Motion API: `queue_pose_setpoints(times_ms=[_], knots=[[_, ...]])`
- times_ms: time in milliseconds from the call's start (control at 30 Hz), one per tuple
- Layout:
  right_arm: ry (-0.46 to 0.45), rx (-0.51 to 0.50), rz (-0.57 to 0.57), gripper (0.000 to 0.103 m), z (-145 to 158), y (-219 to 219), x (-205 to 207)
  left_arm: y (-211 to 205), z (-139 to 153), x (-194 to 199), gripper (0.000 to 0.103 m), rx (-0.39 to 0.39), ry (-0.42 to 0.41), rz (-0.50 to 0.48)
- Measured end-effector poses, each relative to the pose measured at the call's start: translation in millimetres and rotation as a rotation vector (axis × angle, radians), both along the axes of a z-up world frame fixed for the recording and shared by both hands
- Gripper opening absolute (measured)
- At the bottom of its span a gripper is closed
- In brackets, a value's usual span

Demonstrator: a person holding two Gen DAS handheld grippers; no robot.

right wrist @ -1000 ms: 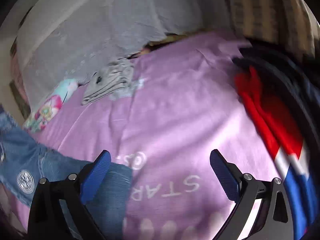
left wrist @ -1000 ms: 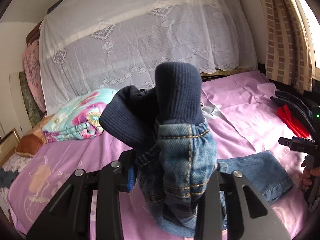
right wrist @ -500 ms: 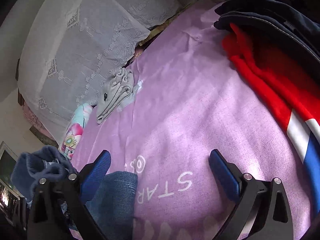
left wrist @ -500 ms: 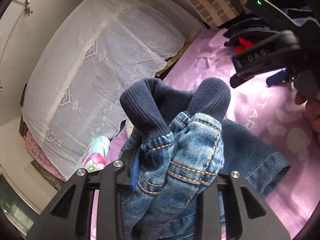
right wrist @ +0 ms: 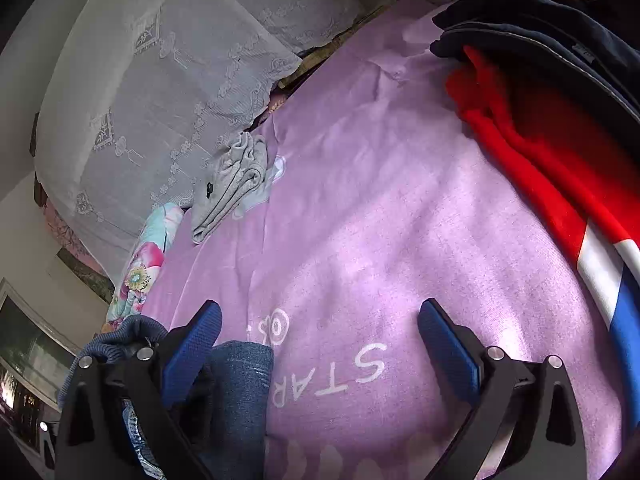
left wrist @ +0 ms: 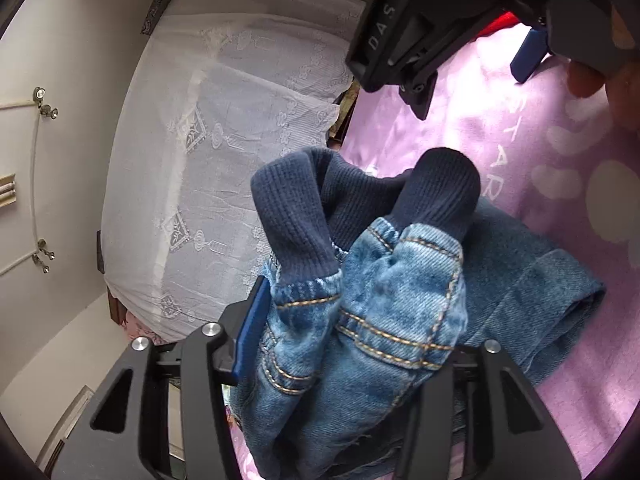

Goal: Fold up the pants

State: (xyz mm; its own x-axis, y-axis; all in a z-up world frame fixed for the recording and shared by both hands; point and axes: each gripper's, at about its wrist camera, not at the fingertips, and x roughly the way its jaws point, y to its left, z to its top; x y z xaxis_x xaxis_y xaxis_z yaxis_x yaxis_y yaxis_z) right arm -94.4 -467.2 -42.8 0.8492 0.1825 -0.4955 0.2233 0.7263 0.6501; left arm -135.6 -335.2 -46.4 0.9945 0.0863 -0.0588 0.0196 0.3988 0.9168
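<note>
While the left gripper (left wrist: 352, 344) stays clear of the bed, its two fingers are clenched on a bunched handful of the denim pants (left wrist: 372, 320) at the end with the navy ribbed band (left wrist: 296, 220), which stands up in folds above the jaws. Below that grip the rest of the pants trails down to the purple bedsheet (left wrist: 560, 168), where a flat denim panel (left wrist: 532, 280) already lies doubled on itself. As far as can be judged, one fold is begun but not laid: the lifted end is not yet set down or squared. Just beyond, the right gripper (right wrist: 320, 344) hangs released, its blue pads (right wrist: 448, 344) wide apart and holding nothing, with the folded denim edge (right wrist: 240, 380) just beside its left finger. Farther off lie a grey garment (right wrist: 232, 184) and a red, white and blue garment (right wrist: 560, 184).
</note>
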Motion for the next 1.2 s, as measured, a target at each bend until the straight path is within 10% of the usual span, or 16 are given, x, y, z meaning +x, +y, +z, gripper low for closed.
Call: queue_pose_setpoints(times_ms=[167, 267, 367, 533, 733, 1200], knots=[[-0.002, 0.006, 0.000, 0.100, -1, -1, 1, 0, 10, -17, 0.093, 0.011, -0.153, 0.017], [-0.004, 0.007, 0.000, 0.100, -1, 0, 2, -1, 10, -28, 0.094, 0.019, -0.193, -0.009], [-0.045, 0.030, 0.017, 0.100, 2, -1, -2, 8, 30, -19, 0.098, -0.096, -0.040, -0.018], [-0.349, 0.040, 0.271, 0.100, 39, 24, -24, 20, 29, -9, 0.098, -0.110, -0.038, -0.003], [-0.294, 0.234, 0.553, 0.100, 40, 32, -38, 35, 31, -4, 0.099, -0.167, -0.014, -0.030], [-0.063, 0.488, 0.616, 0.100, 20, 62, 0, 47, 23, -17, 0.099, -0.223, -0.043, -0.070]])
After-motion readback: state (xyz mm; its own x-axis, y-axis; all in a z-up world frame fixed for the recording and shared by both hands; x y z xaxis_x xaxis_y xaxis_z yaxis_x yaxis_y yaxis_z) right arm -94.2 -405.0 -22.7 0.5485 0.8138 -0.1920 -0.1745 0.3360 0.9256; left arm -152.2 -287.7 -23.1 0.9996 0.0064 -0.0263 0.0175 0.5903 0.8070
